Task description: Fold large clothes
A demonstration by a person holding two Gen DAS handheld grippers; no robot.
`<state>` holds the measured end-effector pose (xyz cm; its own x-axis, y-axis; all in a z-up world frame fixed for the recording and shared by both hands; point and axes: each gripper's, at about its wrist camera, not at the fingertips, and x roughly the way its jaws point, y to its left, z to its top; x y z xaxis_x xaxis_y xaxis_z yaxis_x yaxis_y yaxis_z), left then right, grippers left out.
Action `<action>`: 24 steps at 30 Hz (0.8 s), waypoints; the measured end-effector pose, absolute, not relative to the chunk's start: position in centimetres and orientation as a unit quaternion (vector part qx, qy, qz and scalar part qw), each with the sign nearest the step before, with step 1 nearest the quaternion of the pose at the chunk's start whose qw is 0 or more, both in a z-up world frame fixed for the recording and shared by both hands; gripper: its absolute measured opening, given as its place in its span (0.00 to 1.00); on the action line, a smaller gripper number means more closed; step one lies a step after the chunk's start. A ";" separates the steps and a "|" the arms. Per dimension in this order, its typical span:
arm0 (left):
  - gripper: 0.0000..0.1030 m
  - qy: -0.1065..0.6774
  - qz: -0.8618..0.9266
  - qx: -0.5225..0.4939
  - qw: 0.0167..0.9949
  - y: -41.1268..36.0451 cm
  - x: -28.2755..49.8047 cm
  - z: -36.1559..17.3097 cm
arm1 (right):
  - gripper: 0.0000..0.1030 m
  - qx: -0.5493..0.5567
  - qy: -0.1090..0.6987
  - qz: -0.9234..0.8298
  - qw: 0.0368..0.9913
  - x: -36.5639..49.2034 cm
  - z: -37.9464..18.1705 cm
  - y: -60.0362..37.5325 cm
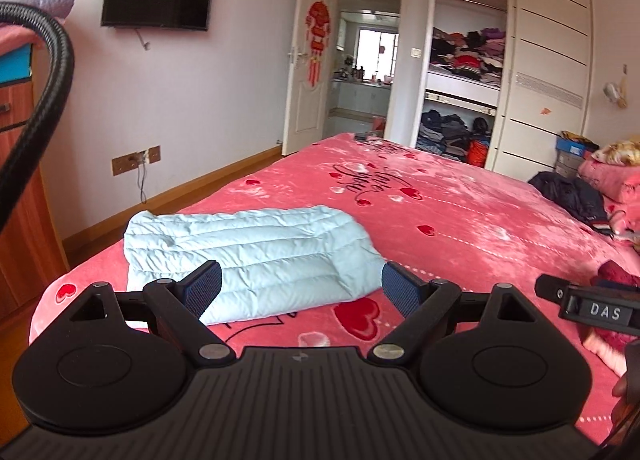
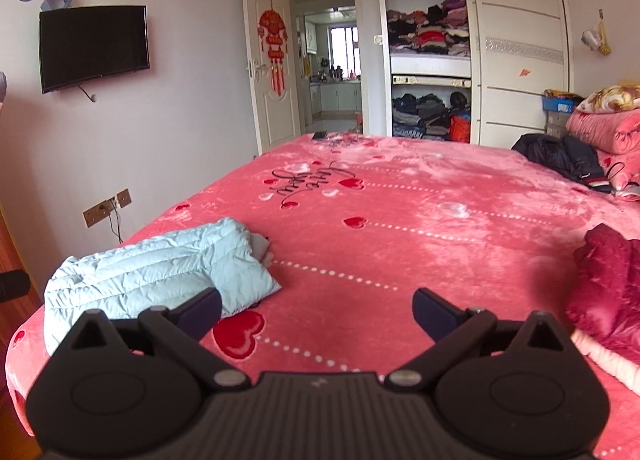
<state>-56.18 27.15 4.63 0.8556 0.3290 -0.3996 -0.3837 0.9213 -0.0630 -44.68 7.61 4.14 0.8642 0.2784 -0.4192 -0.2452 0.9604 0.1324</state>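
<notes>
- Pale blue and quilted, the jacket (image 1: 248, 256) lies folded into a compact oblong near the foot corner of the bed (image 1: 460, 212), on the pink heart-print cover; in the right view it sits low and to the left (image 2: 160, 272).
- Its fold looks done: edges are squared on the near side, though at the far end a grey lining peeks out, so it is a little loose there.
- The left gripper (image 1: 302, 286) hangs just above the jacket's near edge, fingers spread wide, nothing between them.
- The right gripper (image 2: 316, 306) is also spread wide and empty, over bare cover beside the jacket, not touching it.
- A dark red garment (image 2: 608, 292) lies bunched at the right side of the bed, unfolded as far as can be seen.
- A dark jacket (image 2: 560, 158) is heaped farther off, near the pillows (image 2: 604, 128), also unfolded.
- Judgement: one piece finished, at least two left; the red one is nearest the right gripper and seems the likely next.
</notes>
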 end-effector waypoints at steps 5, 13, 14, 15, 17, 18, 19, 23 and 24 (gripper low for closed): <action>1.00 0.188 0.174 -0.047 0.966 24.7 -57.7 5.6 | 0.98 0.039 0.197 0.131 0.971 -47.4 5.6 5.8; 1.00 0.171 0.160 -0.038 0.972 23.0 -59.6 6.5 | 0.98 0.040 0.166 0.123 0.978 -50.5 7.4 4.1; 1.00 0.167 0.159 -0.039 0.972 22.4 -60.0 6.6 | 0.98 0.039 0.162 0.122 0.978 -50.8 7.6 4.0; 1.00 0.165 0.158 -0.039 0.973 22.1 -60.1 6.7 | 0.98 0.037 0.157 0.120 0.980 -51.1 7.7 3.9; 1.00 0.164 0.156 -0.039 0.973 21.5 -60.5 6.9 | 0.98 0.033 0.149 0.118 0.981 -51.6 8.0 3.8; 1.00 0.163 0.156 -0.040 0.973 21.5 -60.5 6.9 | 0.98 0.032 0.147 0.118 0.982 -51.8 8.1 3.8; 1.00 0.163 0.156 -0.039 0.973 21.2 -60.3 6.7 | 0.98 0.033 0.145 0.118 0.982 -52.1 8.2 3.6; 1.00 0.163 0.153 -0.038 0.974 21.5 -60.3 6.6 | 0.98 0.033 0.134 0.114 0.984 -52.9 8.7 3.5; 1.00 0.163 0.152 -0.039 0.974 21.4 -60.3 6.6 | 0.98 0.031 0.131 0.112 0.985 -53.1 8.8 3.4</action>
